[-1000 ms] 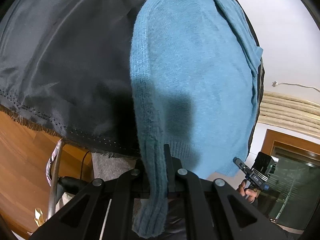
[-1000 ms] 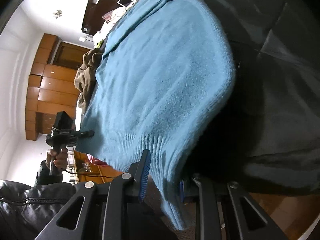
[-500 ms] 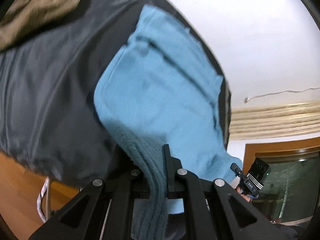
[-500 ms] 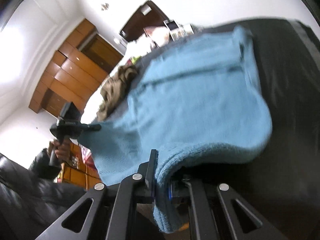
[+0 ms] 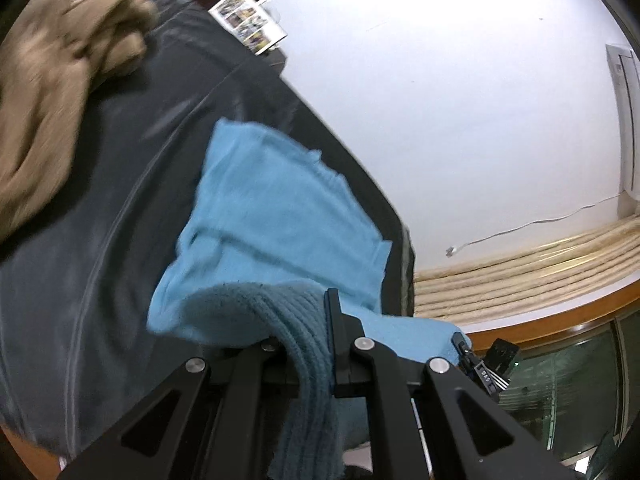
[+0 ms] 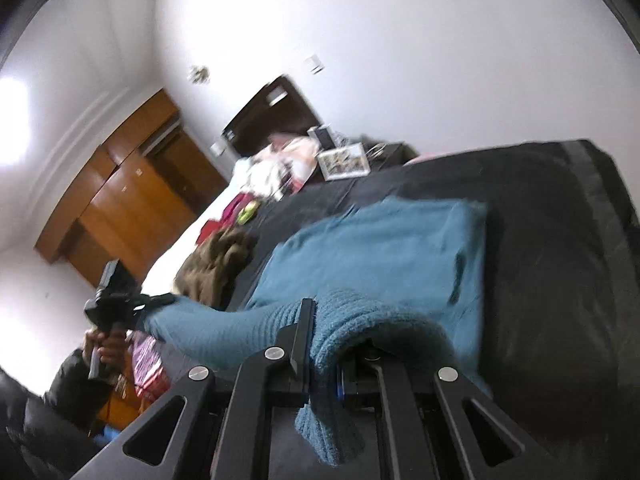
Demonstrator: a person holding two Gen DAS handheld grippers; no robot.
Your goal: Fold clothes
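Dark bedcover (image 5: 100, 240) (white walls (image 5: 460, 120))

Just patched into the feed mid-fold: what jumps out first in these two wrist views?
The blue sweater dominates both views: spread on the black sheet, its ribbed hem pinched by the left gripper and the right gripper. Beyond it lies a crumpled brown garment, toward the cluttered far end of the sheet.
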